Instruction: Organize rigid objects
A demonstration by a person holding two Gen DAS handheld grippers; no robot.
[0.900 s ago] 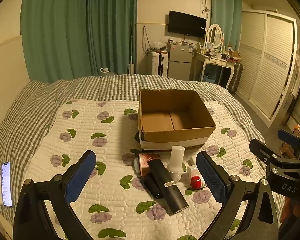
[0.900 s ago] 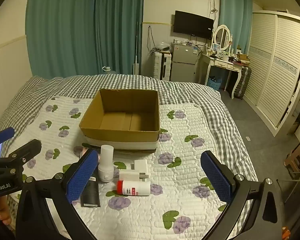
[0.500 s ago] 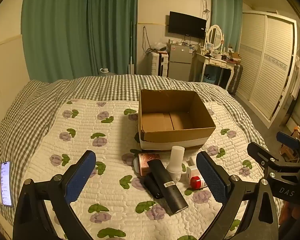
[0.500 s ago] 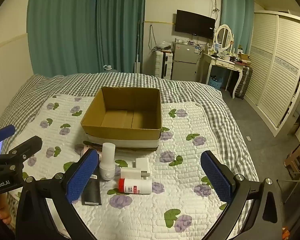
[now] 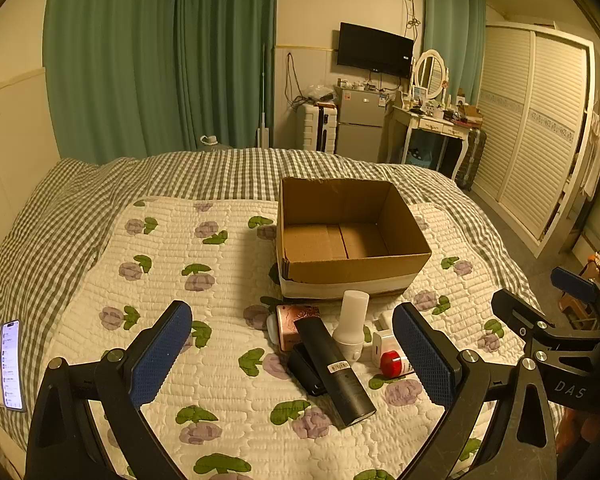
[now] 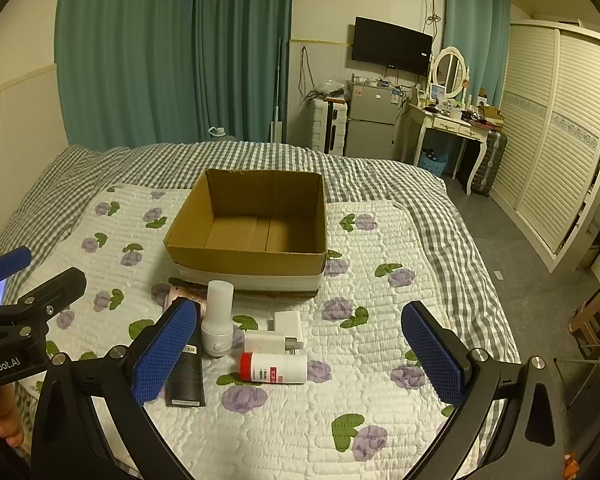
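Observation:
An open, empty cardboard box (image 5: 352,264) (image 6: 252,256) sits on the quilted bed. In front of it lie a black cylinder (image 5: 334,372), a black flat item (image 6: 186,376), a pink box (image 5: 294,320), an upright white bottle (image 5: 350,328) (image 6: 218,320), two white chargers (image 6: 278,334) and a white tube with a red cap (image 6: 274,367) (image 5: 392,362). My left gripper (image 5: 296,360) is open and empty above the black cylinder. My right gripper (image 6: 298,358) is open and empty above the red-capped tube.
A phone (image 5: 11,364) lies at the bed's left edge. The floral quilt (image 6: 380,312) covers the bed over a checked blanket (image 5: 80,208). A wardrobe (image 6: 556,128), dressing table (image 6: 448,120) and small fridge (image 6: 368,120) stand beyond the bed.
Both grippers have shifted very slightly; the right view has edged a little toward the objects. Nothing was taken hold of.

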